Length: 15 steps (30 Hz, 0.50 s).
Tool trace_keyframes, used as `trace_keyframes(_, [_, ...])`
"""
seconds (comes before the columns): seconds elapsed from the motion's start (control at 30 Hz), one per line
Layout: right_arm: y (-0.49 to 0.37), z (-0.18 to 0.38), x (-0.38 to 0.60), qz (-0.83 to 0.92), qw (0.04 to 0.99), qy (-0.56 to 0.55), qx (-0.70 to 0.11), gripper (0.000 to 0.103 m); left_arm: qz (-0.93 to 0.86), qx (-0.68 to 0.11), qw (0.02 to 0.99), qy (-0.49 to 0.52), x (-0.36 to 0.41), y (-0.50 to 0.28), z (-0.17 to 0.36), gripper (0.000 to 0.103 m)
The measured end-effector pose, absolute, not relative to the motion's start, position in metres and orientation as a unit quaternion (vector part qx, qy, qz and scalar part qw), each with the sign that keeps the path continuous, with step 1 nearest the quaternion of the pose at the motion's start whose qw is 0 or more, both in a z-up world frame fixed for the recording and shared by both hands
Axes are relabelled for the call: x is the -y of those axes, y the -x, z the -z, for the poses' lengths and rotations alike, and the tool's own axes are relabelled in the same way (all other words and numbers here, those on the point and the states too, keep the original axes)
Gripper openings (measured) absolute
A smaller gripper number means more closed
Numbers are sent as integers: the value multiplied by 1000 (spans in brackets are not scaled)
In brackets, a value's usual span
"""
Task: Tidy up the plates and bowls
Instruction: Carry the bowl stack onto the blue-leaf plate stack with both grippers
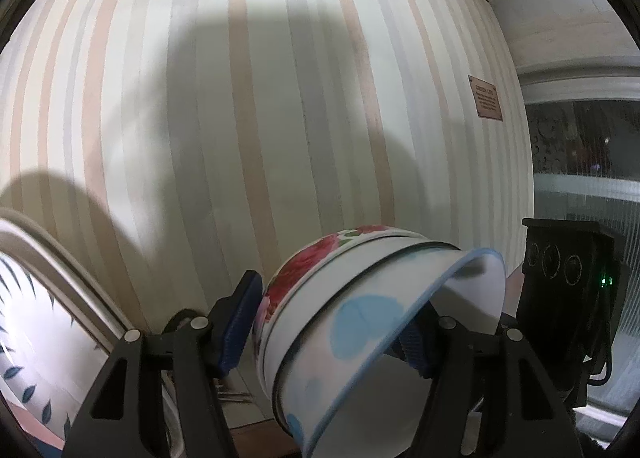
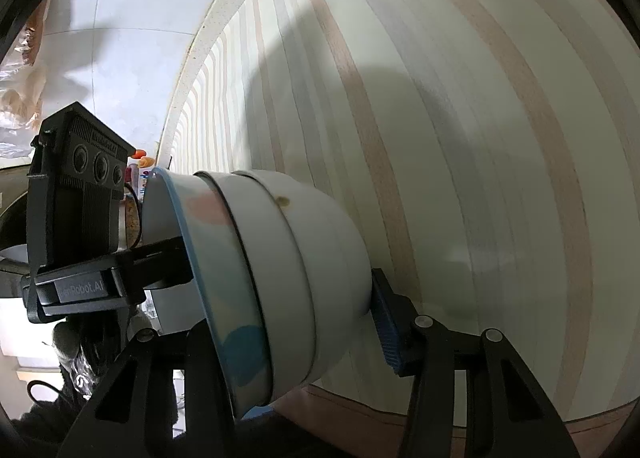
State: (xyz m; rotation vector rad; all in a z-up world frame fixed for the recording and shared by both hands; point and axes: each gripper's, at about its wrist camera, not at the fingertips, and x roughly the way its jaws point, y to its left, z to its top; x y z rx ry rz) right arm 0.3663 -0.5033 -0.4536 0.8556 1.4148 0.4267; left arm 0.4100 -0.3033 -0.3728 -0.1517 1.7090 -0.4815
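Observation:
A nested stack of three bowls (image 1: 340,322) lies on its side, held up in front of a striped wall. The outer bowl has red roses (image 1: 308,262). The innermost has a blue rim and blue blotches (image 1: 360,322). My left gripper (image 1: 332,330) is shut on the stack, one pad on the rose bowl's base, the other inside the mouth. The same stack shows in the right wrist view (image 2: 280,278). My right gripper (image 2: 296,322) is shut on it too, one pad (image 2: 386,334) against the base.
A plate with blue leaf print (image 1: 36,330) stands on edge at the far left. The striped wall (image 1: 280,98) fills the background. A window (image 1: 584,162) is at the right. Each view shows the other gripper's black body (image 1: 568,290) (image 2: 80,198) close by.

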Motion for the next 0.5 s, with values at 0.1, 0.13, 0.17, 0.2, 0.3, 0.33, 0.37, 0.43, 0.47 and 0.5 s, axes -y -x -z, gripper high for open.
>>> trace_keyframes(0.1, [-373, 453, 501, -190, 657, -375, -625, 52, 206, -744, 632, 68, 299, -408, 368, 61])
trace_keyframes(0.13, [-374, 453, 500, -192, 656, -374, -627, 52, 204, -744, 633, 69, 298, -407, 367, 61])
trace_keyframes(0.17, [-377, 453, 499, -193, 656, -372, -628, 52, 203, -744, 633, 70, 298, -407, 366, 61])
trace_keyframes(0.2, [-379, 452, 499, -194, 657, -369, -629, 52, 202, -745, 632, 70, 298, -406, 366, 61])
trace_keyframes(0.3, [-382, 451, 499, -195, 652, -370, -632, 52, 195, -749, 629, 74, 299, -405, 365, 61])
trace_keyframes(0.33, [-383, 451, 499, -196, 649, -371, -635, 52, 193, -749, 629, 74, 298, -404, 364, 61])
trace_keyframes(0.37, [-383, 451, 500, -197, 645, -374, -637, 52, 192, -750, 629, 74, 299, -404, 364, 61])
trace_keyframes(0.43, [-385, 451, 499, -198, 641, -373, -641, 52, 189, -753, 626, 74, 299, -402, 363, 61])
trace_keyframes(0.47, [-387, 455, 496, -197, 638, -375, -643, 52, 187, -754, 625, 75, 297, -402, 362, 61])
trace_keyframes(0.5, [-388, 456, 496, -197, 635, -378, -644, 52, 187, -755, 624, 74, 296, -402, 361, 61])
